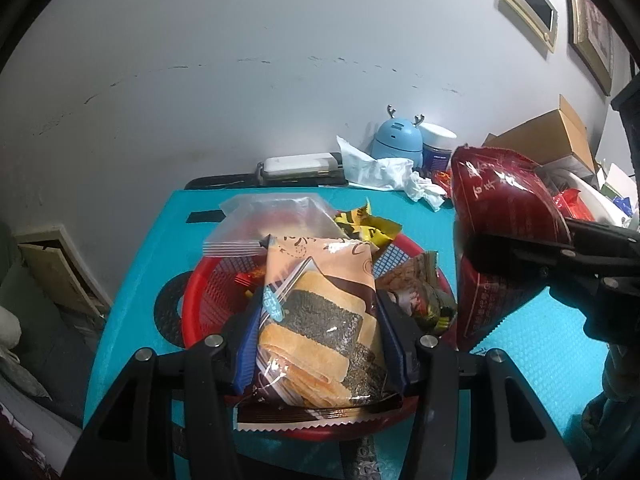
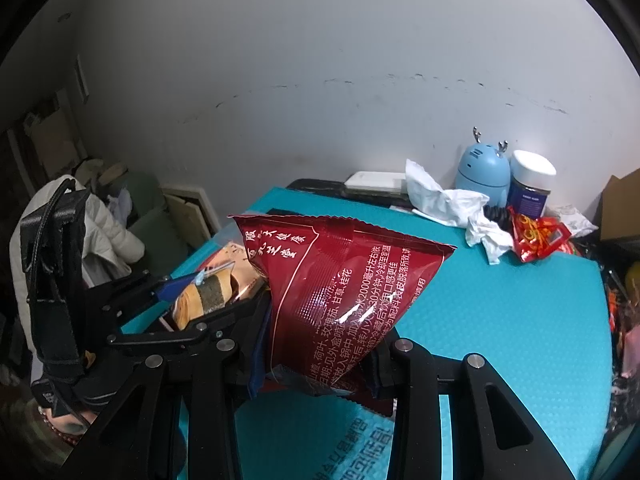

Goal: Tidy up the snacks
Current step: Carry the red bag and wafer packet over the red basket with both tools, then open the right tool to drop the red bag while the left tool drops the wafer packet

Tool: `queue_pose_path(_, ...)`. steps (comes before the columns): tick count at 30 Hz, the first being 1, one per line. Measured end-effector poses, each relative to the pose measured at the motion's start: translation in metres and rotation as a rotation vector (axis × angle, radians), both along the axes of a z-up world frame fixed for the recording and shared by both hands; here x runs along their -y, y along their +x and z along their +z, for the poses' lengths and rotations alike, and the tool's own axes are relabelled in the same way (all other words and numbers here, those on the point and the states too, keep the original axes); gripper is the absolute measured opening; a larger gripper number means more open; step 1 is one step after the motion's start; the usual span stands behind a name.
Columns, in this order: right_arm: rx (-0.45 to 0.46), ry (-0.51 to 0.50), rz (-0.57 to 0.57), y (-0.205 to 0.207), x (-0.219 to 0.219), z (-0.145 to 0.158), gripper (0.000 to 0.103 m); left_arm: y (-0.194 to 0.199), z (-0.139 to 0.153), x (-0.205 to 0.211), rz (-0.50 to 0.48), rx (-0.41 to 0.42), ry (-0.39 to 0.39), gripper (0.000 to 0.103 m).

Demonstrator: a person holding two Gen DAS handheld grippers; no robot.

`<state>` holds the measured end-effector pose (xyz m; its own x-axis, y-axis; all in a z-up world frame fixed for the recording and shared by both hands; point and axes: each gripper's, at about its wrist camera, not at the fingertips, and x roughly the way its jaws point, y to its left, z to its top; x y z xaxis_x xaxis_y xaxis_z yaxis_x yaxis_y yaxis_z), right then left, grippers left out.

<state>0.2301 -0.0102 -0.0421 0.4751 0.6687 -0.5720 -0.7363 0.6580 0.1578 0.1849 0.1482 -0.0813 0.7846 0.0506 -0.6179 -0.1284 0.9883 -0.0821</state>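
My left gripper (image 1: 316,344) is matt black plastic with bright metal bolts. The seaweed snack pack (image 1: 320,320), frame centre, is glossy film catching glare. The red basket (image 1: 208,292) looks like perforated plastic. The turquoise mat (image 1: 540,344) has a dimpled, matt texture. At right, the dark red bag (image 2: 340,292) is shiny crinkled foil; upper right, crumpled white tissue (image 2: 452,200).

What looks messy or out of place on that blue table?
Crumpled white tissues lie loose near the wall beside the blue deer-shaped gadget. The red basket is overfilled, a clear zip bag sticking out above its rim. Nothing looks spilled or torn.
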Motion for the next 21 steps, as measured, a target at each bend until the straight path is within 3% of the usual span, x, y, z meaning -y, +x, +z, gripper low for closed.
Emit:
queue_pose_path(4,-0.01,-0.002,0.007,0.001,-0.001,0.0,0.037,0.003,0.0,0.001,0.006,-0.029,0.001,0.057)
queue_pose_path(7,-0.011,-0.003,0.008,0.001,0.0,0.0,0.037,0.003,0.002,0.0,0.028,-0.025,0.003,0.075)
queue_pose_path(13,-0.018,0.004,0.018,0.002,0.002,0.001,0.037,-0.012,0.019,0.0,0.053,0.028,0.038,0.076)
queue_pose_path(21,0.006,-0.002,0.048,-0.003,-0.006,0.012,0.037,-0.027,0.035,-0.013,0.117,0.012,0.03,0.076)
